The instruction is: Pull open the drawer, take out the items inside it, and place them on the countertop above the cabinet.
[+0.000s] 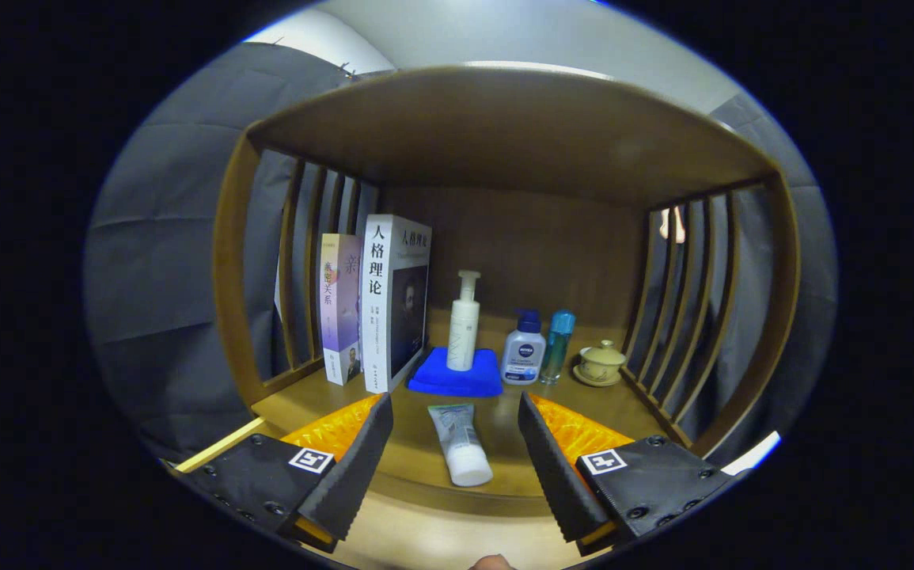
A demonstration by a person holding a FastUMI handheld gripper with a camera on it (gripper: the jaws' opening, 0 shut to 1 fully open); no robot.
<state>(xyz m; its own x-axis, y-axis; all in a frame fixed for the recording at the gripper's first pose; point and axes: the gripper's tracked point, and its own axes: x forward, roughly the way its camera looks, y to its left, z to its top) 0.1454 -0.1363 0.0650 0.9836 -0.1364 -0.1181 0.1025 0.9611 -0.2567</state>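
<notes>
Open jaws flank tube [460, 443] below Nivea bottle [523, 356].

Slatted wooden shelf unit [504, 134] against dark cloth wall [164, 277], pale ceiling [520, 32].

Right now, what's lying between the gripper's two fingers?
In the gripper view, a white squeeze tube lies on the wooden countertop between the open gripper's fingers, its cap end pointing toward the camera.

Drawer hidden below the countertop [425, 463] — fingers' [362, 451] bases cut off.
</notes>
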